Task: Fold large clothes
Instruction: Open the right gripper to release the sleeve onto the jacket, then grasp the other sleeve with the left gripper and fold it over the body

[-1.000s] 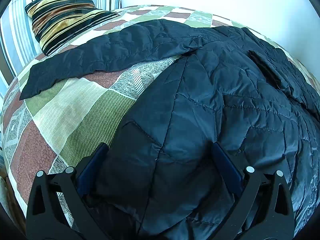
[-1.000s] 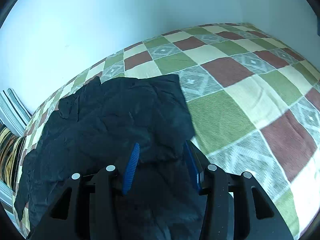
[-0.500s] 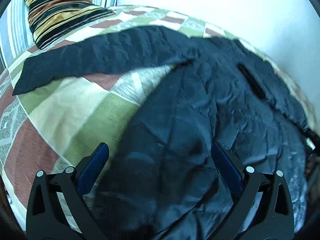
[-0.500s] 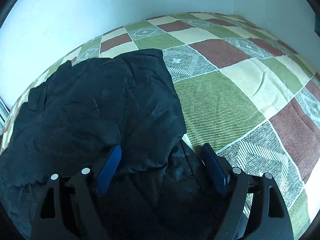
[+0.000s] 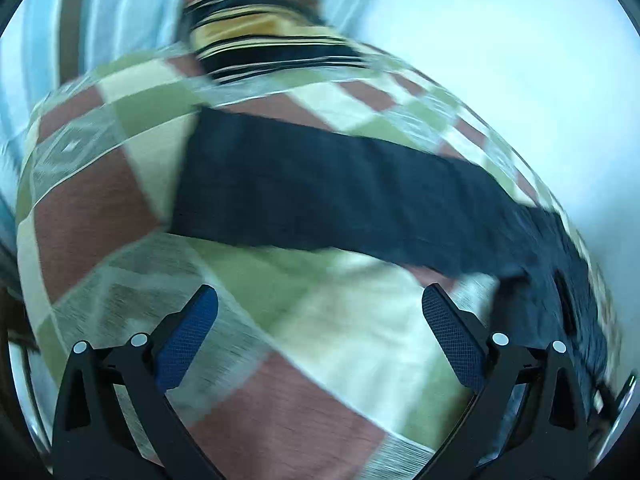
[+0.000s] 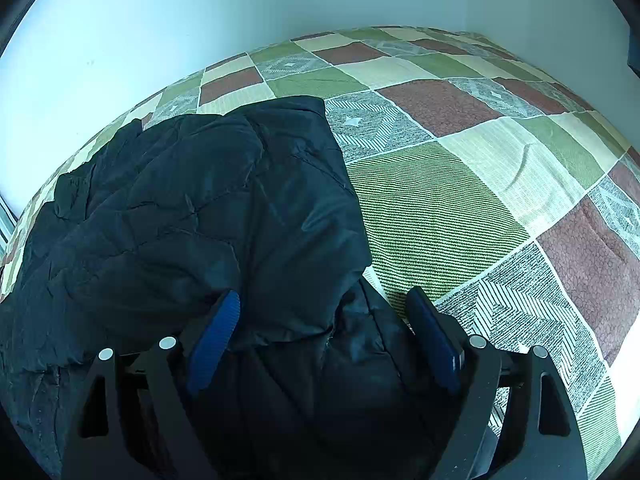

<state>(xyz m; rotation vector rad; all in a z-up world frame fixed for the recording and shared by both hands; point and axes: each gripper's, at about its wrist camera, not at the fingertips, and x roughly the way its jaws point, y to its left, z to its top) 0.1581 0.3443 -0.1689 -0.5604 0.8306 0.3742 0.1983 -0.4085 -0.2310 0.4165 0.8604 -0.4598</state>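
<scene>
A dark quilted jacket (image 6: 192, 216) lies on a bed covered by a patchwork quilt (image 6: 460, 184) of green, rust, cream and grey squares. In the right wrist view, the jacket's body covers the left part of the bed, its folded edge running down toward the right hand-held gripper (image 6: 324, 304). That gripper's blue-padded fingers (image 6: 214, 332) stand apart, spread over the jacket's near edge without pinching it; the right finger sits at the border between jacket and quilt. In the blurred left wrist view, a sleeve (image 5: 320, 192) stretches straight across the quilt, joining the jacket body at the right edge. The left hand-held gripper (image 5: 318, 296) is wide open and holds nothing, with bare quilt between its fingers. A striped pillow (image 5: 260, 28) lies beyond the sleeve, by a pale wall (image 5: 500, 40).
</scene>
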